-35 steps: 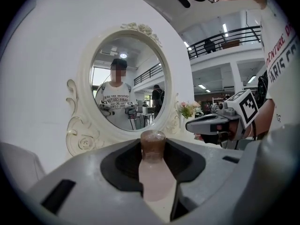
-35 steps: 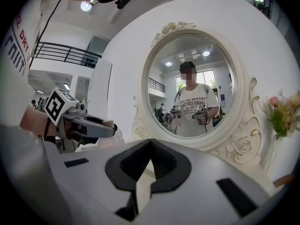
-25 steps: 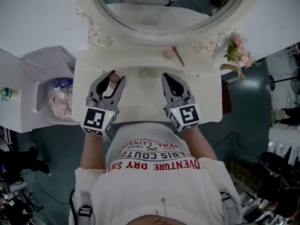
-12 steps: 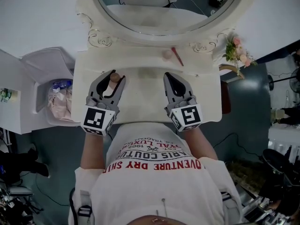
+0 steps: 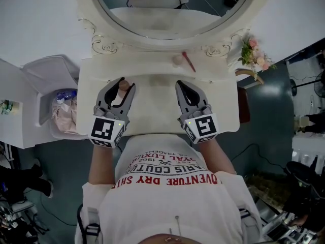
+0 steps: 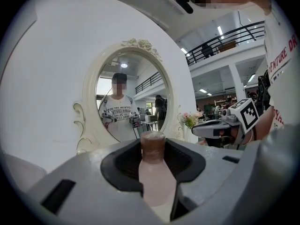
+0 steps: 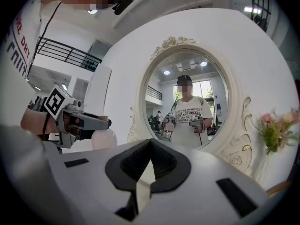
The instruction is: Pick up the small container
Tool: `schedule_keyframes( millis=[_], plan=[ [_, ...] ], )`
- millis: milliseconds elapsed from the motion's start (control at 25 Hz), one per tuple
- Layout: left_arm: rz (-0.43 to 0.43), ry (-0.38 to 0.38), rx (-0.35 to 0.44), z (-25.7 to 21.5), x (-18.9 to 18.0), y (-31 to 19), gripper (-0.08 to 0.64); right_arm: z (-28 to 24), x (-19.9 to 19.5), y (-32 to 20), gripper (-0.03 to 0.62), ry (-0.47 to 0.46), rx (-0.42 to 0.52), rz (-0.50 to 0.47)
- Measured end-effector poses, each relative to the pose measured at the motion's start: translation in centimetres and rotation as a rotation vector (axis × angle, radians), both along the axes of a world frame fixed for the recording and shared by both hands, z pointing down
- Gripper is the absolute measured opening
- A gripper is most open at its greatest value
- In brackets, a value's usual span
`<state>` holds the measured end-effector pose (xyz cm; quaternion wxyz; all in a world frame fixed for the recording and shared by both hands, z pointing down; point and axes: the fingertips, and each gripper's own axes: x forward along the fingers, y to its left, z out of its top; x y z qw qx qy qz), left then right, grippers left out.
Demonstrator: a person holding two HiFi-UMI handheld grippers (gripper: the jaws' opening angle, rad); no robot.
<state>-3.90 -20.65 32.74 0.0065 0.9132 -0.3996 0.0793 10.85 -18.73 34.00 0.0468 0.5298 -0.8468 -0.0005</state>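
Little pink bottle (image 5: 123,86) is clamped in the left gripper (image 5: 126,84), left of centre in the frame, over the cream vanity top (image 5: 152,113). Right gripper (image 5: 183,84) is closed on nothing. Oval mirror (image 5: 167,9) up top, flowers (image 5: 254,55) upper right, dark floor (image 5: 264,116) around.

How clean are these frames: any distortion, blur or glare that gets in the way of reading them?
Left gripper view: heavy fisheye, black corners; the small container between the jaws is close and soft, the mirror sharp. Right gripper view: same fisheye, bright ceiling lamps, no glare on the jaws. Head view: even light, sharp, edges bowed.
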Motion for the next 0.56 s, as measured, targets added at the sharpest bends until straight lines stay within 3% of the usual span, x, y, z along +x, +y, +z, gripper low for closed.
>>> schedule_keyframes(
  millis=[560],
  plan=[
    [0.018,-0.004,0.005,-0.2,1.9,0.3,0.147,-0.1,1.5,0.3,-0.002,0.004,-0.002,0.001]
  ],
)
